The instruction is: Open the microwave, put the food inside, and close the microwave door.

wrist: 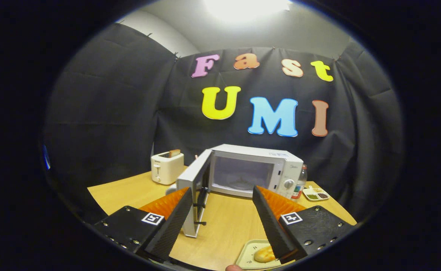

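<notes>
White microwave (256, 171) stands beyond the gripper (222, 222) with its door (194, 188) swung wide, while the fingers gape apart holding nothing and the food (264, 255) on its plate (247, 259) lies low beside the right finger, nearer than the cavity.

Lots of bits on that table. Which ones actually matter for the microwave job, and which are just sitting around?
Part of the job:
- microwave, its door already swung open
- food on a small plate, near the claw's fingers
- claw, open, holding nothing

Just lying about:
- toaster with toast in it
- bottle beside the microwave
- little dish of condiments
</notes>
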The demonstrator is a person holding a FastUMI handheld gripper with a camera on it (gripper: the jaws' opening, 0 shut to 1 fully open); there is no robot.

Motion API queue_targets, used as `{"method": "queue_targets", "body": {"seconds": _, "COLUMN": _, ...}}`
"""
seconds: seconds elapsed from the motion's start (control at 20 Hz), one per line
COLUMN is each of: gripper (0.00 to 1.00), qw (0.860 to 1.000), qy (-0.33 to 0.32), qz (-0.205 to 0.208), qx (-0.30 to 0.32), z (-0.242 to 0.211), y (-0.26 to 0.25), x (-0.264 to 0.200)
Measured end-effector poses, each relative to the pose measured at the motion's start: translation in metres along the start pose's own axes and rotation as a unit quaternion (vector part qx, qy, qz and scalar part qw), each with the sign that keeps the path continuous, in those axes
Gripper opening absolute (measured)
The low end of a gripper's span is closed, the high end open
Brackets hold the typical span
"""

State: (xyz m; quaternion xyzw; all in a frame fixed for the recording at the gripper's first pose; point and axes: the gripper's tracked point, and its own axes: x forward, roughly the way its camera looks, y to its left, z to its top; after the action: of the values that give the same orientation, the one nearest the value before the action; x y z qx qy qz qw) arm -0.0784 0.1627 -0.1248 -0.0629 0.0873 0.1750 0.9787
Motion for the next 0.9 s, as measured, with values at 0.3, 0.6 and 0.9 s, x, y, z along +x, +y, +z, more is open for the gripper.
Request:
{"method": "queue_targets", "body": {"seconds": 0.3, "gripper": 0.97, "qw": 0.996, "qy": 0.067, "qz": -0.053, "qx": 0.025, "z": -0.068, "y": -0.065, "x": 0.0}}
{"method": "queue_targets", "body": {"seconds": 0.6, "gripper": 0.98, "qw": 0.984, "qy": 0.154, "qz": -0.081, "qx": 0.051, "z": -0.145, "y": -0.107, "x": 0.002}}
{"method": "queue_targets", "body": {"seconds": 0.9, "gripper": 0.98, "qw": 0.972, "qy": 0.218, "qz": -0.065, "qx": 0.062, "z": -0.193, "y": -0.106, "x": -0.008}}
